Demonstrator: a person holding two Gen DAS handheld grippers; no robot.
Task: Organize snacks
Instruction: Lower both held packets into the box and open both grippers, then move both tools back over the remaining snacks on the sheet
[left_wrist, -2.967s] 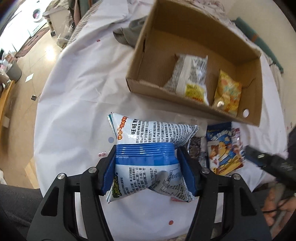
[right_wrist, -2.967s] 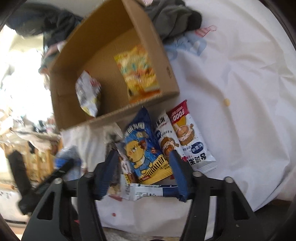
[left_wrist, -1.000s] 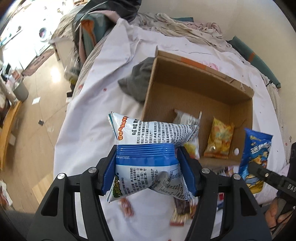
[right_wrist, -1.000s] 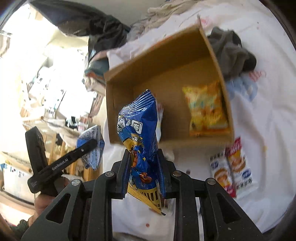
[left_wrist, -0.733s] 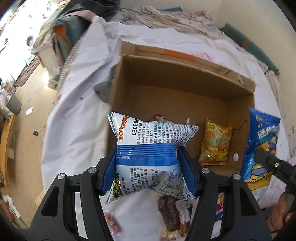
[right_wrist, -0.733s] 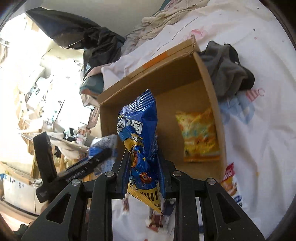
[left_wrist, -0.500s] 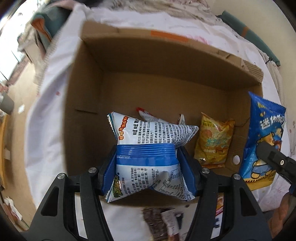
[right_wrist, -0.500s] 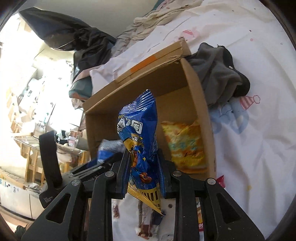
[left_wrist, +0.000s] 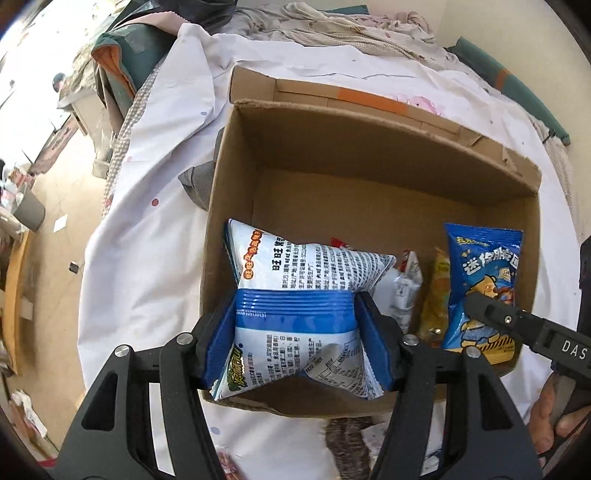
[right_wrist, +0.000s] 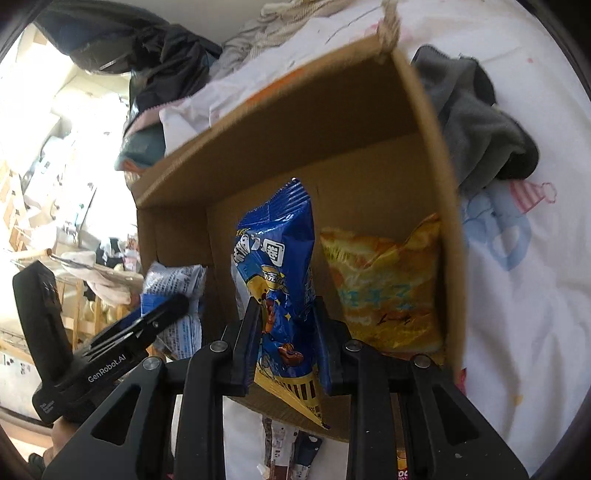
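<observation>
- The left gripper (left_wrist: 297, 339) is clamped on a white-and-blue snack bag (left_wrist: 306, 291), squeezed at its middle between the blue pads, with both ends of the bag flaring out.
- This bag is held over the near-left part of an open cardboard box (left_wrist: 369, 155); whether it touches the box floor cannot be told.
- The right gripper (right_wrist: 286, 343) is closed on a dark blue snack bag (right_wrist: 280, 258) with a cartoon figure and a yellow striped lower edge; the bag is held upright, its top sticking up above the fingers.
- In the left wrist view the same dark blue bag (left_wrist: 480, 273) is seen at the right end of the box, over its interior, pinched by the other gripper (left_wrist: 476, 310).
- Inside the box a yellow-orange snack bag (right_wrist: 384, 291) is leaned against the right wall, and a silver-white packet (left_wrist: 404, 291) is stood beside it.
- The box is set on a white sheet (left_wrist: 147, 236) spread over a bed; a grey cloth (right_wrist: 476, 122) is bunched just outside one box wall.
- More packets (left_wrist: 347, 443) are left on the sheet in front of the box, partly hidden by the gripper frames.
- Part of a person's hand (left_wrist: 557, 417) is seen at the lower right edge of the left wrist view.
</observation>
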